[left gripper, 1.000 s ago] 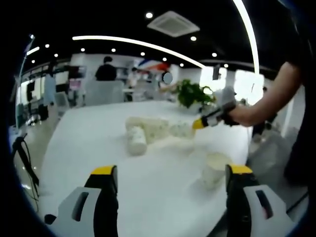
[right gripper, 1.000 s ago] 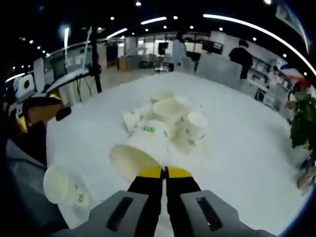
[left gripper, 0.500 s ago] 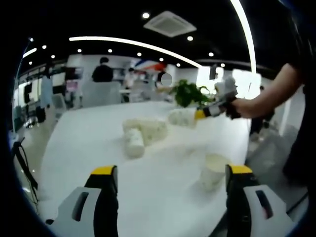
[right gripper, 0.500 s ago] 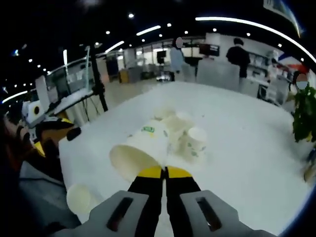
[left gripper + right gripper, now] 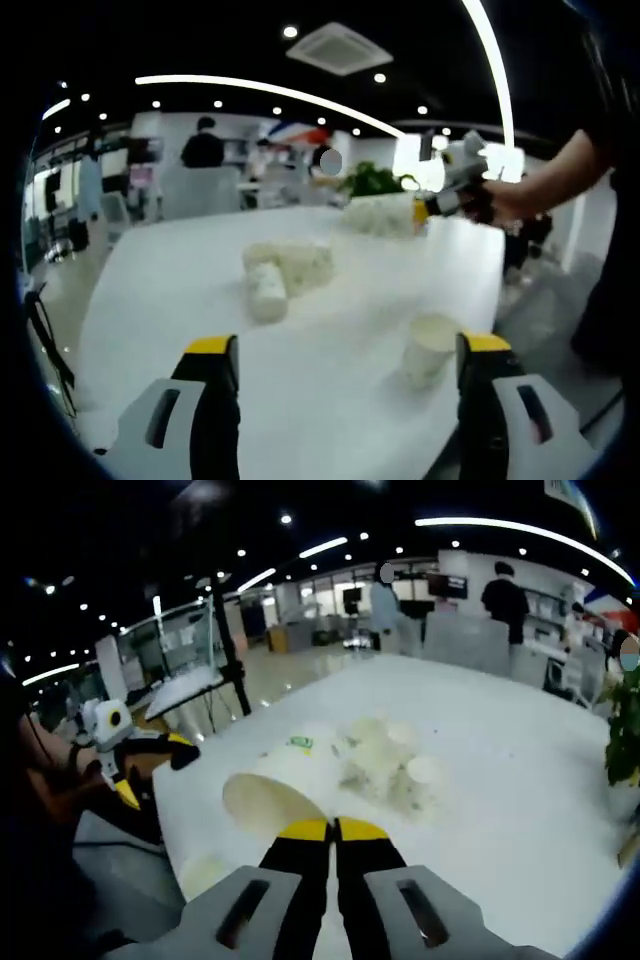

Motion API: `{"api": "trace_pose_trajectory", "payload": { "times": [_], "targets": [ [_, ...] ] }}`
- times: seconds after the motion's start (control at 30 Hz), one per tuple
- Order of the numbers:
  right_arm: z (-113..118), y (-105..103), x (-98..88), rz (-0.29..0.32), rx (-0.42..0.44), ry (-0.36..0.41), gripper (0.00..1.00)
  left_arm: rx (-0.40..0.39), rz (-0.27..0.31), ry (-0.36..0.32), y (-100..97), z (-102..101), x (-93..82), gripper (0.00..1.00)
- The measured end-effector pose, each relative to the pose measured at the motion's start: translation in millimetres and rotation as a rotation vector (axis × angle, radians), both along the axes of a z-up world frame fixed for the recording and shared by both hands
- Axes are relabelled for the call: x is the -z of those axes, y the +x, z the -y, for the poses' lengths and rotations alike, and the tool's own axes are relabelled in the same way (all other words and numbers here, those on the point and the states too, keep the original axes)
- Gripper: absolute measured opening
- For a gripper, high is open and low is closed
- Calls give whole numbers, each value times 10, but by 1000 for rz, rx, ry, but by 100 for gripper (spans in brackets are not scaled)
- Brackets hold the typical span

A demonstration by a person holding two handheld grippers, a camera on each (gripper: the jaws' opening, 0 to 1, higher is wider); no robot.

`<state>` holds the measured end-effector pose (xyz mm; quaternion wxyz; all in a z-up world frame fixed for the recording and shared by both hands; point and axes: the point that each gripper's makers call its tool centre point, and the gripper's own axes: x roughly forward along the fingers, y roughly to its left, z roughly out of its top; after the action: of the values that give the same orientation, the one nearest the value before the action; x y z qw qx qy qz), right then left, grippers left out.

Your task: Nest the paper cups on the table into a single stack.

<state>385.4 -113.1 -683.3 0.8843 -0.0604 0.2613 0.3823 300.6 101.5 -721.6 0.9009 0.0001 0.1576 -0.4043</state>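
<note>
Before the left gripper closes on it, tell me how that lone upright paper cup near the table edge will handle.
The lone cup stands upright between the open left gripper jaws, so a sideways nudge would probably tip it. It looks thin-walled and empty, so likely light and easily crushed. Once tipped it may roll, like the cup lying on its side.

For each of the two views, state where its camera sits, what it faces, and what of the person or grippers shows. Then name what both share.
Left gripper view: rides the left gripper, jaws wide apart, facing across the white table at an upright paper cup; a forearm holds the right gripper aloft.
Right gripper view: rides the right gripper, jaws pinching a held cup, looking down at the table.
Shared: the cup pile, the table, the potted plant.
</note>
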Motion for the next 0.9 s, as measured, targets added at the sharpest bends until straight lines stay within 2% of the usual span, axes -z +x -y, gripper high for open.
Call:
{"api": "trace_pose_trajectory", "payload": {
  "times": [0.23,0.47,0.53,0.57,0.77,0.9],
  "targets": [
    [-43,-95,-86,13,-67,-49,0,0,-11,1,-49,-8,50,88],
    [-92,-247,-144,15,-187,-150,0,3,-13,4,-77,7,60,88],
    [-115,-337,-131,-54,-208,-154,0,3,-13,3,-79,9,63,88],
    [-139,-338,-163,-66,-211,-145,0,4,-13,4,-81,9,64,88],
    [-210,-420,-281,-97,-282,-179,0,7,-15,2,-82,34,70,88],
    [-242,-464,-398,-95,-320,-208,0,5,-13,-4,-83,53,66,88]
  ]
}}
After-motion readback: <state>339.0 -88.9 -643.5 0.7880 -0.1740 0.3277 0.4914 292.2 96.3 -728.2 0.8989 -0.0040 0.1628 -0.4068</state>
